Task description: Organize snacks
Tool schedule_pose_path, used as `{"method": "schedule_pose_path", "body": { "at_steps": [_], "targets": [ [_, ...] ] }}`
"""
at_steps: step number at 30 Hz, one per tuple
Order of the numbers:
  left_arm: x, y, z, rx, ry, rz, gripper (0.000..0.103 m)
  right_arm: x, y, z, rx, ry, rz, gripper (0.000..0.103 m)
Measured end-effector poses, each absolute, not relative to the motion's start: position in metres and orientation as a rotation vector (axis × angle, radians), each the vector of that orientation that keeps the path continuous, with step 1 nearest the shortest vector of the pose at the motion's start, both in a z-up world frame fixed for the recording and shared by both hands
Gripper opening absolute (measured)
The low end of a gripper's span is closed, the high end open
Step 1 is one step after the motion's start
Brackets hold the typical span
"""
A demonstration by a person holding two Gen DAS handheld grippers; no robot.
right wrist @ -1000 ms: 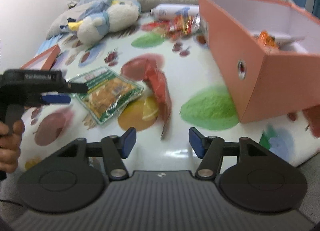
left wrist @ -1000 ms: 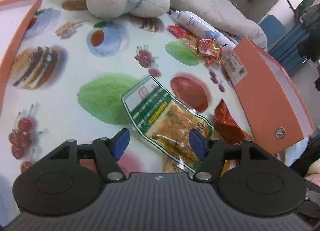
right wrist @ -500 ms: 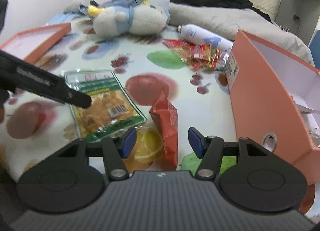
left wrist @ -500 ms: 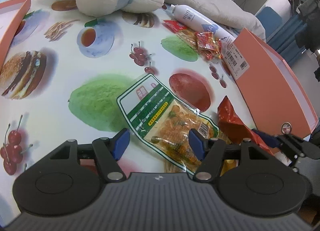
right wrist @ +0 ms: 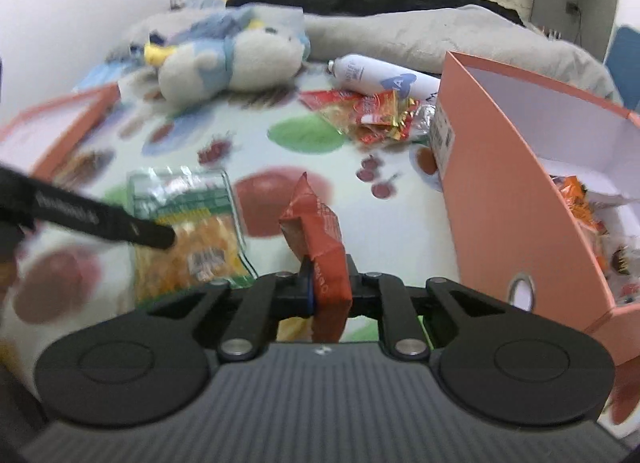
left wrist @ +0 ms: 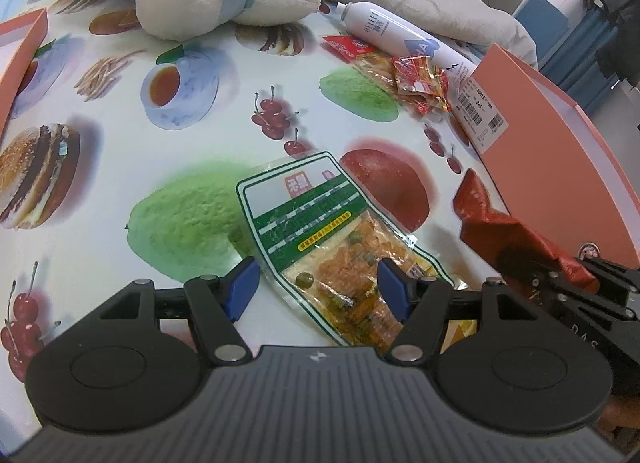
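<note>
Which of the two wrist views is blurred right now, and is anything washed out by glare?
Right wrist view: motion blur smears the green snack bag and plush toy, while the red packet clamped in the right gripper stays sharp. Left wrist view: crisp throughout, with light sheen on the green snack bag; fisheye bends the orange box.

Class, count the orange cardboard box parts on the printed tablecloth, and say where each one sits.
2. The deep orange box stands at the right, with snacks inside; the shallow orange lid lies at the left edge, beyond the plush toy. Others may lie out of view.
</note>
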State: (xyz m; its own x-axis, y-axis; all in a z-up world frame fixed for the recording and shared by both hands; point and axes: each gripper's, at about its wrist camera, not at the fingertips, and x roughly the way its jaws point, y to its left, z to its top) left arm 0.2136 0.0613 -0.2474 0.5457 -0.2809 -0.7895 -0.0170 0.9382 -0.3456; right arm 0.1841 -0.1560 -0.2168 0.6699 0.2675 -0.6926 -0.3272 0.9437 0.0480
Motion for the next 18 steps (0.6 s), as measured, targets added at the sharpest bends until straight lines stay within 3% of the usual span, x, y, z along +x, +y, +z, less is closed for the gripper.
{"method": "schedule_pose_path", "body": {
  "at_steps": [5,18],
  "targets": [
    [0.213,0.059,-0.248,-0.339,0.979,-0.162,0.070,0.194,-0.150,-0.240,-0.046,0.880,0.403,0.016],
    [0.216,0.056,-0.254,-0.601,0.957,-0.289,0.069,0.194,-0.162,-0.248,0.037,0.891,0.431,0.015]
  ]
}}
